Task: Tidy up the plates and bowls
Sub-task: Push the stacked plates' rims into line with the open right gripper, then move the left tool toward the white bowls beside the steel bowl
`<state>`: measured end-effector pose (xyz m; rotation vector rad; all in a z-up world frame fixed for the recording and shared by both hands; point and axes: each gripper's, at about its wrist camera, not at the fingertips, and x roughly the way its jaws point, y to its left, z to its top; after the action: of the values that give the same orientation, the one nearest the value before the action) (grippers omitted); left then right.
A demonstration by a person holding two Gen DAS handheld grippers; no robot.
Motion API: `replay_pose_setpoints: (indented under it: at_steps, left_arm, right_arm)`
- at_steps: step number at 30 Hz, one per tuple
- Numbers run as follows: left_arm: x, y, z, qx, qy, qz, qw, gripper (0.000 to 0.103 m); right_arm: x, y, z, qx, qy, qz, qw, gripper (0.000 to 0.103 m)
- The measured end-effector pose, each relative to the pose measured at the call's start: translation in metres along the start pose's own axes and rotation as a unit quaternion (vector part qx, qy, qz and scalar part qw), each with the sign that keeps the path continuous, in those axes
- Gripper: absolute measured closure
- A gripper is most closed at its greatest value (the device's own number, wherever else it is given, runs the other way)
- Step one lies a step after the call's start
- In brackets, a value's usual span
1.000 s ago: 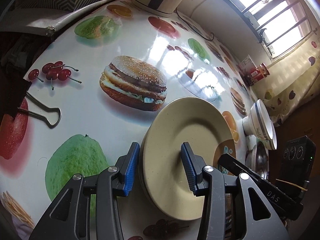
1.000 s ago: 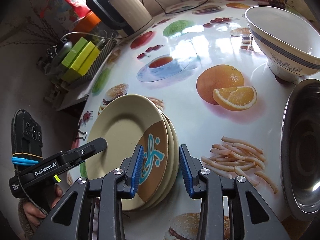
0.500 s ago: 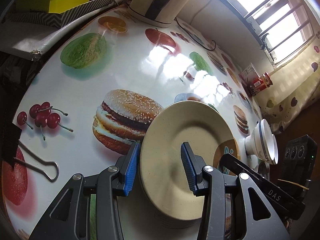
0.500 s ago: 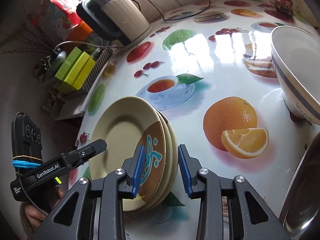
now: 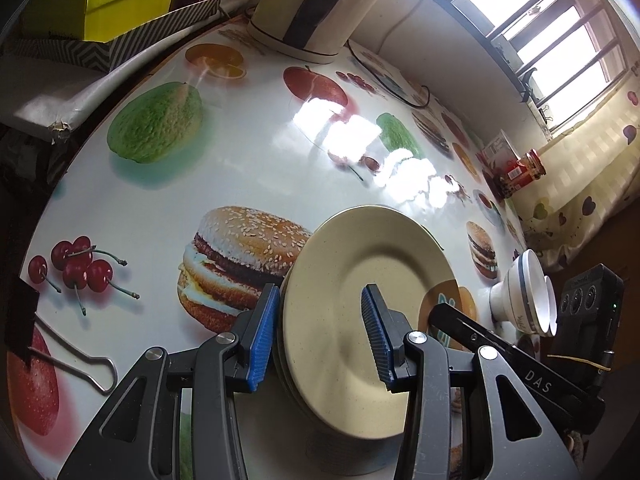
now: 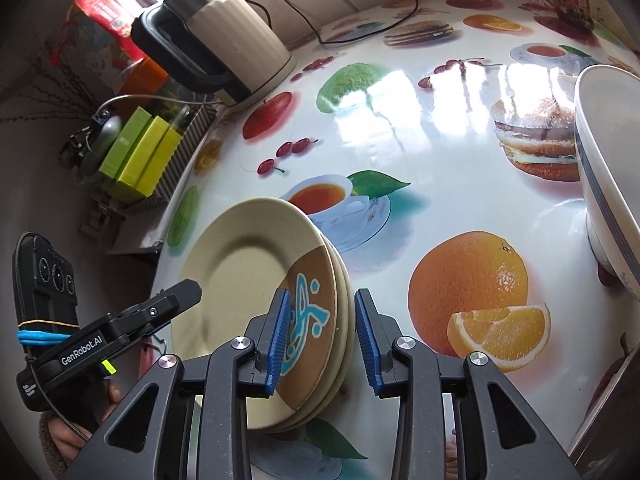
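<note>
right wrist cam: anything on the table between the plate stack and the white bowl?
No objects. In the right wrist view, only bare printed tablecloth (orange, burger pictures) lies between plate stack and white bowl.

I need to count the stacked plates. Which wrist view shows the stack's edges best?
The right wrist view: the plate stack shows its layered rims beside the right gripper. The left wrist view mostly shows the top plate's face, with rims partly hidden behind the left gripper.

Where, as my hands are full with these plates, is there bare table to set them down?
Bare table lies between the kettle, the plates and the bowl. It is crowded beside the boxes.
</note>
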<state>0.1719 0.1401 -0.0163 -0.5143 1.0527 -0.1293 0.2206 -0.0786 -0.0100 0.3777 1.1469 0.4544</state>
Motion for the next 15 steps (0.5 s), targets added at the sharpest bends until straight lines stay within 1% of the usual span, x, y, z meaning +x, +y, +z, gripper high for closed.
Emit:
replay_pose_setpoints:
  at_steps: [7,11,15]
  left_arm:
    - [-0.001,-0.001,-0.001,0.000,0.003,0.004,1.0000,0.059]
    - [-0.005,-0.005,-0.004,0.005,0.002,0.020,0.9998,0.059]
    - [-0.017,-0.014,-0.010,0.016,-0.015,0.037,0.9991,0.059]
  right_arm:
    - [-0.001,0.002,-0.002,-0.009,-0.004,-0.008,1.000,0.069]
    - [-0.004,0.003,-0.003,-0.013,-0.009,-0.013,1.000,0.069]
    - [-0.015,0.006,-0.007,-0.026,-0.021,-0.022,0.999,0.067]
